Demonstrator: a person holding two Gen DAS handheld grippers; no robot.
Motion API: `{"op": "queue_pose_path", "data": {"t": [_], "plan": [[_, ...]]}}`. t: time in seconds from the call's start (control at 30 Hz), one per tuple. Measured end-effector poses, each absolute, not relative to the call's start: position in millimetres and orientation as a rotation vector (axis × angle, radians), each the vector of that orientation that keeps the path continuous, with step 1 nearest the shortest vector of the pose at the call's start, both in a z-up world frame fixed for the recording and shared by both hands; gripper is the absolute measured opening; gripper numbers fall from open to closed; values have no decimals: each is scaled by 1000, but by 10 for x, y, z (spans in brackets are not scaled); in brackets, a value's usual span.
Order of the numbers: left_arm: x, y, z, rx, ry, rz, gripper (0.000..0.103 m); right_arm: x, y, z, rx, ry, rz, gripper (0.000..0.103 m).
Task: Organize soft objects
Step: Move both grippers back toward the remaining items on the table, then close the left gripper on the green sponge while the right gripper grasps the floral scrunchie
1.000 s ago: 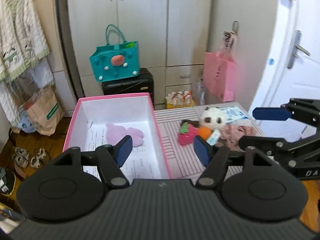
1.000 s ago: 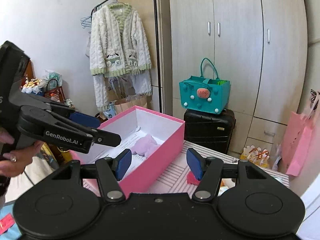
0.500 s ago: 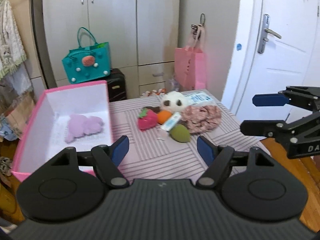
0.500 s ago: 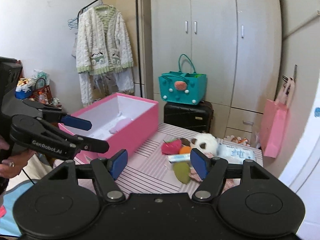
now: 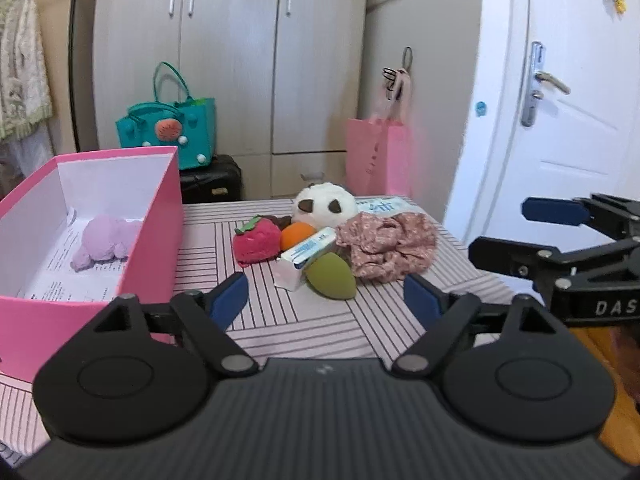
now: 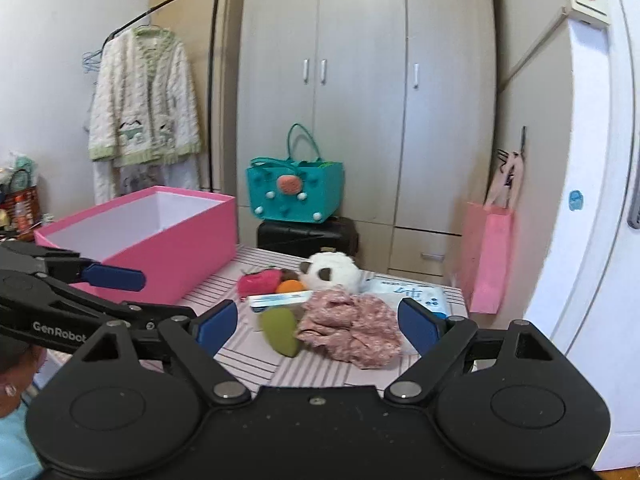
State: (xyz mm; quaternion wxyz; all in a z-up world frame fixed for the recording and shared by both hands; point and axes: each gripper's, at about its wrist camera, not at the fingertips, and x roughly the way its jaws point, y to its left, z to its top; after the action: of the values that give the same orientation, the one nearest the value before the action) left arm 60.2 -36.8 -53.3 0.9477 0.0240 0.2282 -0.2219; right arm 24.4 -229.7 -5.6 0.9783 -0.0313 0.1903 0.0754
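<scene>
We note the left gripper [image 5: 326, 302] low in the left wrist view, its blue pads [image 5: 229, 300] spread wide and the jaws opening, with nothing gripped; the striped table [image 5: 328, 328] shows between them. In the right wrist view the right gripper [image 6: 318, 322] stands likewise wide, jaws opening, holding nothing; past its pads [image 6: 416, 326] we see the pile.

Just beyond the left gripper, at frame centre, we record a cluster of soft things, touching one another: a green teardrop sponge [image 5: 330, 280] nearest, a small white-and-blue carton [image 5: 304, 256] leaning on it, a floral fabric scrunchie [image 5: 386, 246] to its right, a red strawberry plush [image 5: 256, 242] to the left, an orange ball [image 5: 296, 234] behind, and a panda plush [image 5: 324, 204] at the back. A tissue pack [image 5: 380, 205] lies behind the scrunchie.

At the left of the frame a pink box [image 5: 156, 240] sits open on the table, well apart from the cluster. Inside, on printed paper, lies a lilac plush [image 5: 106, 242].

The right gripper enters the left view at the right edge [image 5: 560, 240], above the table's edge. The left gripper appears at the left of the right view [image 6: 100, 292], in front of the pink box.

Background: grey wardrobe [image 6: 360, 100], teal bag [image 5: 168, 132] on a black suitcase [image 5: 210, 180], pink paper bag [image 5: 378, 156], white door [image 5: 568, 100], cardigan on a rail [image 6: 144, 100].
</scene>
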Motion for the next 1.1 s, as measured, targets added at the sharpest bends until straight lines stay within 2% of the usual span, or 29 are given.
{"op": "queue_pose_path", "data": {"t": [0.1,0.3,0.6,0.8,0.9,0.97,1.03,1.1], "plan": [[642,-507,-642,89,433,-438,89,331,-2420,-168,11,389,136,90],[846,-685,-837,89,464,-414,90,614,-2665,-378,158,466,143,90],[1264,-836,-1109,18,551,-374,90,986,-2715,-542,188,545,192,90],[1452,-933,-1178,-17,581,-354,86,1262,-2736,-611,226,589,194,90],[1464,-981,-1171,-12,550,-344,79,1378,-2736,-649,233,605,179,90],[1487,-1005,-1177,-7,547,-342,73,1446,-2726,-670,231,615,173,90],[1528,-1011,-1203,-12,564,-330,62,1513,-2724,-683,236,624,174,90],[1580,-990,-1235,-29,584,-323,58,1582,-2719,-698,238,636,178,90]]}}
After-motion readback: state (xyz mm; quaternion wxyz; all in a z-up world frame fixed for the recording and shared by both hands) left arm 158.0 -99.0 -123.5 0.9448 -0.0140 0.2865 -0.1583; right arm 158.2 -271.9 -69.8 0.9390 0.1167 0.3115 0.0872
